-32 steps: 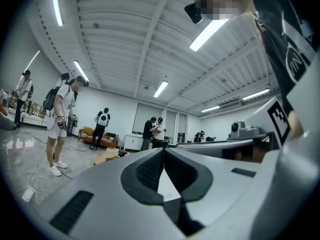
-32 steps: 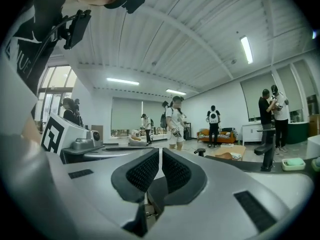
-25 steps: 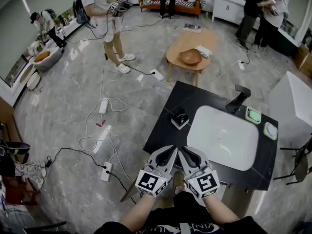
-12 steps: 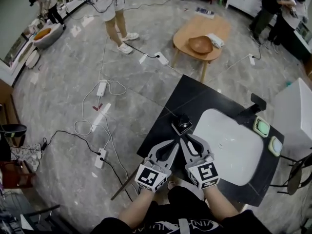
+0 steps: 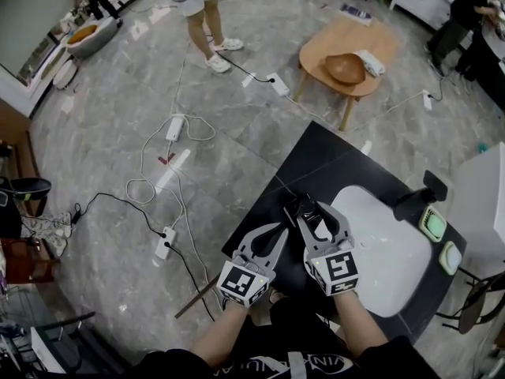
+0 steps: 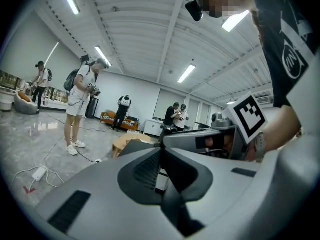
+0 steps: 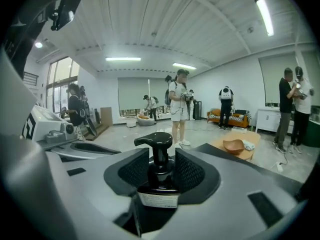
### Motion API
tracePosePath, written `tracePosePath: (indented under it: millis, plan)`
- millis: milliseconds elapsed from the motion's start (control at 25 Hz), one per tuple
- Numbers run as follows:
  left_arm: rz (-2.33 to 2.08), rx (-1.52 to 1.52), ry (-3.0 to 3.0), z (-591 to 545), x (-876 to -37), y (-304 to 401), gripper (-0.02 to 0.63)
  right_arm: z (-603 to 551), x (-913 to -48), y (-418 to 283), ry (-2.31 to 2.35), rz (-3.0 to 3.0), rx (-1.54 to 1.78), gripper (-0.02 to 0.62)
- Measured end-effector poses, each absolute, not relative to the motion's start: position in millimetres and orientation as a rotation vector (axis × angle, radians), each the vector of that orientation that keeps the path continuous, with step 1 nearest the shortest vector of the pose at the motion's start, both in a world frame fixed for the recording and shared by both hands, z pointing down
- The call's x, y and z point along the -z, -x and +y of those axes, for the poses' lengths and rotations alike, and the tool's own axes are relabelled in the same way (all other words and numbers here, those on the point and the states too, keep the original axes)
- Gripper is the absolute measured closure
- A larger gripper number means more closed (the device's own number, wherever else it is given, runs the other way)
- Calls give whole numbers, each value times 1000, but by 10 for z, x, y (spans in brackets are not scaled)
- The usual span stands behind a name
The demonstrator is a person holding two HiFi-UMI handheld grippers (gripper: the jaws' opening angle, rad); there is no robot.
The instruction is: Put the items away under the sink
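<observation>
A black pump bottle (image 5: 301, 205) with a pale label stands on the black countertop (image 5: 316, 164), left of the white sink basin (image 5: 383, 247). My right gripper (image 5: 311, 210) has just been opening its jaws. The pump bottle (image 7: 160, 181) stands upright between them, deep between the pads, which lie close on either side without visibly pressing. To its left, my left gripper (image 5: 282, 230) is shut with nothing in it, over the counter's near edge. In its own view, the left gripper (image 6: 161, 149) shows closed jaws and the right gripper beside it.
A black faucet (image 5: 416, 199) and two small green dishes (image 5: 432, 224) sit behind the basin. A white cabinet (image 5: 483, 192) stands at the right. On the floor are power strips and cables (image 5: 166, 243). A round wooden table (image 5: 347, 54) with a bowl and people stand beyond.
Both grippers have moved forward over the counter toward the pump bottle. The right jaws, shut before, now stand apart with the bottle between them. The left stays shut.
</observation>
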State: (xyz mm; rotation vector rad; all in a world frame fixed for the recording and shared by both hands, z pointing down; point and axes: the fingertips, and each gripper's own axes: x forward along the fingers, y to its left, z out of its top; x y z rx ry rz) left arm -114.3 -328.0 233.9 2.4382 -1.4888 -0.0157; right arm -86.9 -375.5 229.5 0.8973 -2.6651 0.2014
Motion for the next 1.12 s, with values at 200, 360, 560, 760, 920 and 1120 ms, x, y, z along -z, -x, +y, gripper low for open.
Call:
tracePosePath:
  millis: [200,360,560,760,920,1120]
  plan:
    - [-1494,3,-2429,-3330,-2377,1137,595,-3783,-2277,1005,-844,-2690,-139,450]
    - [-1495,3,-2429,-3338,-2362,1132,595,-3814,-2282,1035,-854,-2688,-111,458]
    - [-1501,-10,-2423,-3303,-2387,1148,594,-3831,-2278,1000,-864,-2682,-80,486]
    - [-1488,-19,-2429,-3220,-2391,1153,580,-3756,-2213,997,-871,-2719,-36,488]
    - [-1424,-73,-2435,-3170,-2502,1104,394,-3671,-2080,997,-873,-2771,-22,489]
    - [-1379,-160,-2520,-3106,-2512,1048,330,-3474,-1856,975,-847,-2831,0,489]
